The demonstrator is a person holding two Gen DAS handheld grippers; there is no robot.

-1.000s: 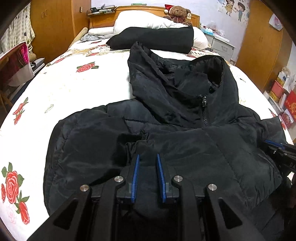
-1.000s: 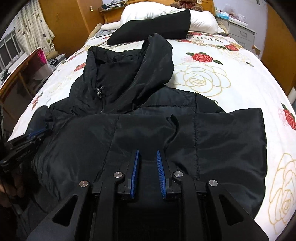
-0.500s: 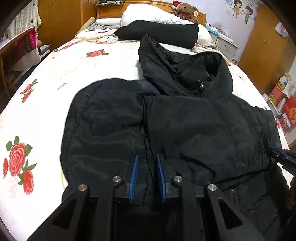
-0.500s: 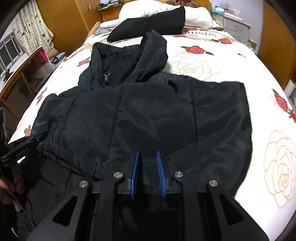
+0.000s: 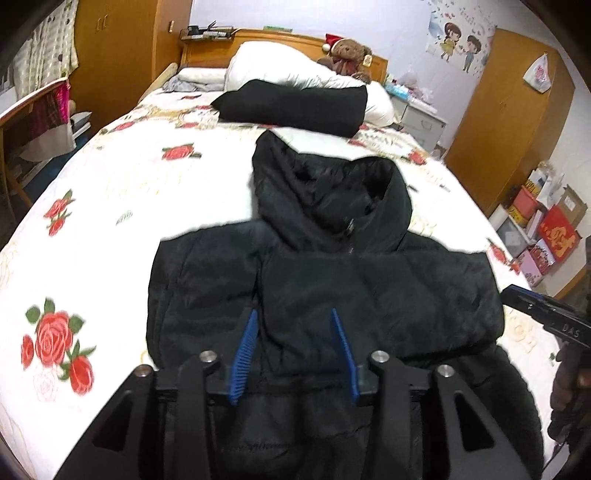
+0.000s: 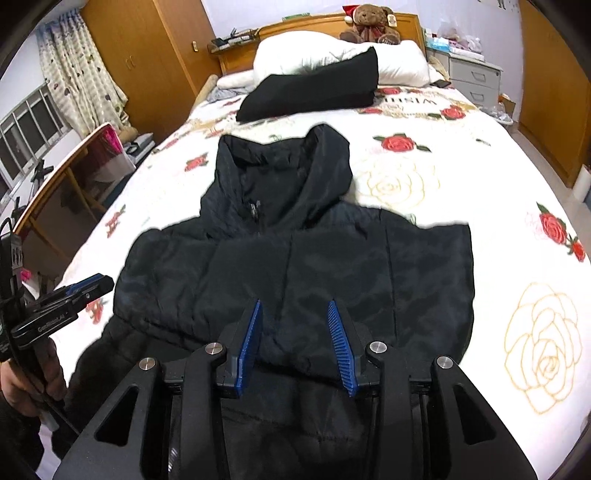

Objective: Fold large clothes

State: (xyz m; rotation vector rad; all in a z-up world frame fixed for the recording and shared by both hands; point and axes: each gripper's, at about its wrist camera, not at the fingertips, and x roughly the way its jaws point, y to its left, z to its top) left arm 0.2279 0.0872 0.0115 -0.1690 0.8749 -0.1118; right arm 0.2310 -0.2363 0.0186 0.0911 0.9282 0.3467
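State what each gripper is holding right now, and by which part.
Nothing. The left gripper and right gripper are both open above the black jacket, with no fabric pinched between their fingers.

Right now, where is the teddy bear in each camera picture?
Left wrist view: the teddy bear sits at the top, a little right of middle, against the headboard behind the white pillow.
Right wrist view: the teddy bear sits at the very top, right of middle, on that same pillow.
Shared landmark: the folded black garment lying in front of the pillow.
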